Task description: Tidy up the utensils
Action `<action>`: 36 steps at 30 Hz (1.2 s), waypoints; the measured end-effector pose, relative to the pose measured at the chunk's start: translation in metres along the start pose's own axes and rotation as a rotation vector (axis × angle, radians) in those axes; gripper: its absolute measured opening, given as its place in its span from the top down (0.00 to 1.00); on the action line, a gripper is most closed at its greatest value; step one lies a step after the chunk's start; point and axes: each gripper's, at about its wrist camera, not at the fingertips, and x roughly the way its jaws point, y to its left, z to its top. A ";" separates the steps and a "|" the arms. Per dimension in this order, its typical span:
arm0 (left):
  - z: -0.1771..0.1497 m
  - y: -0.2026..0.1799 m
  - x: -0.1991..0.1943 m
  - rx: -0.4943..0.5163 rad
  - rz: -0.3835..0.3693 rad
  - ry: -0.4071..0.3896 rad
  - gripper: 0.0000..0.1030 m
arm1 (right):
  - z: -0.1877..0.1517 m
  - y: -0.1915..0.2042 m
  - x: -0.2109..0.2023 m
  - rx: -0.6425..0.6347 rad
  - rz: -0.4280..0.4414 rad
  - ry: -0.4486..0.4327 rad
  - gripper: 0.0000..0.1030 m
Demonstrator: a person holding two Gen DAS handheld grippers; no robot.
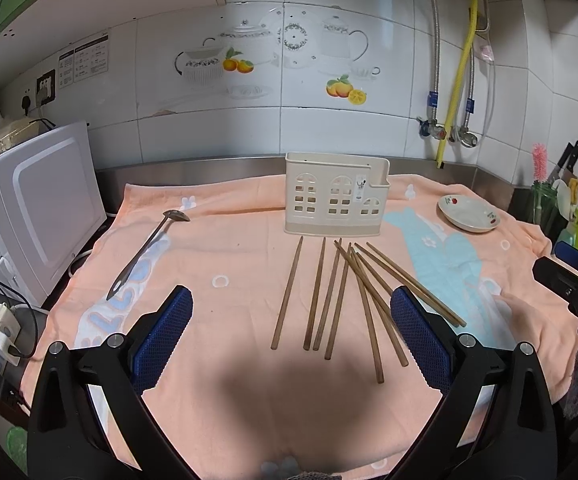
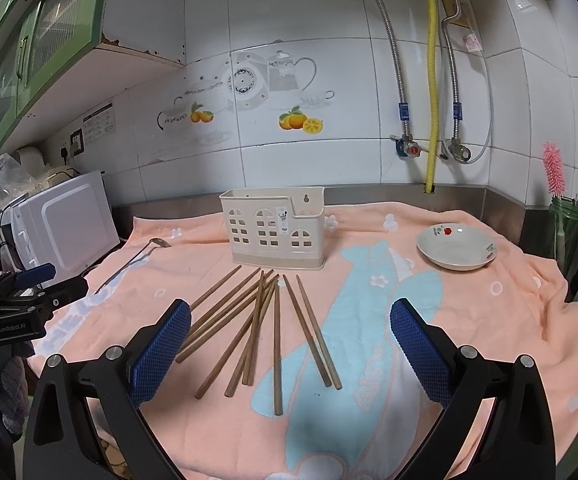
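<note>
left claw (image 1: pixel 291 334) spread, empty | right claw (image 2: pixel 290 346) spread, empty | chopsticks (image 1: pixel 331 296) fanned loose on peach towel (image 1: pixel 229 248) covering tabletop, just before cream holder (image 1: pixel 335 196) | ladle (image 1: pixel 149 248) lies left | dish (image 1: pixel 469 213) right | white tiled wall (image 1: pixel 249 128), microwave (image 1: pixel 37 208) at left

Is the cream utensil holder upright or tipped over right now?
Upright. The utensil holder stands on its base on the towel, open top upward, behind the chopsticks lying flat.
</note>
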 end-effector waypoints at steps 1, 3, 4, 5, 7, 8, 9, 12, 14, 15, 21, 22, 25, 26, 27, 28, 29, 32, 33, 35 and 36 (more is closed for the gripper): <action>0.000 0.000 0.000 -0.001 0.002 0.003 0.05 | 0.000 0.000 0.000 0.001 0.003 0.001 0.06; 0.001 0.001 0.000 -0.002 0.003 0.003 0.05 | 0.000 0.000 0.001 -0.002 0.003 0.004 0.06; 0.001 0.001 0.000 -0.002 0.004 0.002 0.05 | 0.000 0.000 0.001 -0.005 0.002 0.006 0.06; 0.001 0.001 0.000 -0.003 0.003 0.003 0.05 | -0.001 0.000 0.002 -0.006 0.002 0.010 0.06; 0.001 0.001 0.001 -0.002 0.004 0.004 0.05 | -0.001 0.000 0.003 -0.004 0.005 0.014 0.06; 0.001 0.001 0.001 -0.002 0.003 0.005 0.05 | -0.001 0.000 0.003 -0.006 0.005 0.015 0.06; 0.001 0.001 0.001 -0.002 0.002 0.006 0.05 | -0.001 0.000 0.004 -0.007 0.002 0.017 0.06; 0.001 0.001 0.002 -0.005 0.003 0.007 0.05 | -0.001 0.001 0.005 -0.010 0.003 0.023 0.06; 0.000 0.001 0.003 -0.004 0.003 0.008 0.05 | 0.000 0.001 0.007 -0.013 0.007 0.029 0.06; 0.001 0.001 0.003 -0.004 0.003 0.009 0.05 | 0.000 0.001 0.007 -0.014 0.005 0.031 0.06; 0.000 0.000 0.005 -0.006 0.000 0.012 0.05 | -0.002 0.002 0.010 -0.017 0.009 0.045 0.06; 0.000 0.001 0.005 -0.007 0.001 0.012 0.05 | -0.002 0.002 0.011 -0.018 0.009 0.046 0.06; -0.001 0.001 0.005 -0.007 0.002 0.013 0.05 | -0.002 0.002 0.012 -0.016 0.007 0.048 0.06; 0.000 0.001 0.006 -0.007 0.001 0.014 0.05 | -0.002 0.002 0.013 -0.016 0.006 0.051 0.06; -0.001 0.001 0.007 -0.008 0.001 0.015 0.05 | -0.002 0.001 0.013 -0.016 0.005 0.052 0.06; 0.000 0.002 0.007 -0.009 0.001 0.017 0.05 | -0.002 0.001 0.013 -0.015 0.005 0.052 0.06; 0.000 0.002 0.008 -0.010 0.000 0.018 0.05 | -0.002 0.001 0.014 -0.014 0.007 0.053 0.06; 0.001 0.003 0.010 -0.012 -0.001 0.023 0.05 | -0.002 0.001 0.015 -0.015 0.007 0.055 0.06; 0.001 0.002 0.010 -0.012 -0.001 0.024 0.05 | -0.002 0.001 0.015 -0.014 0.008 0.058 0.06; 0.001 0.003 0.013 -0.014 0.000 0.028 0.05 | -0.003 0.000 0.017 -0.016 0.006 0.064 0.06; 0.000 0.003 0.014 -0.016 0.002 0.032 0.05 | -0.003 0.000 0.018 -0.018 0.006 0.066 0.06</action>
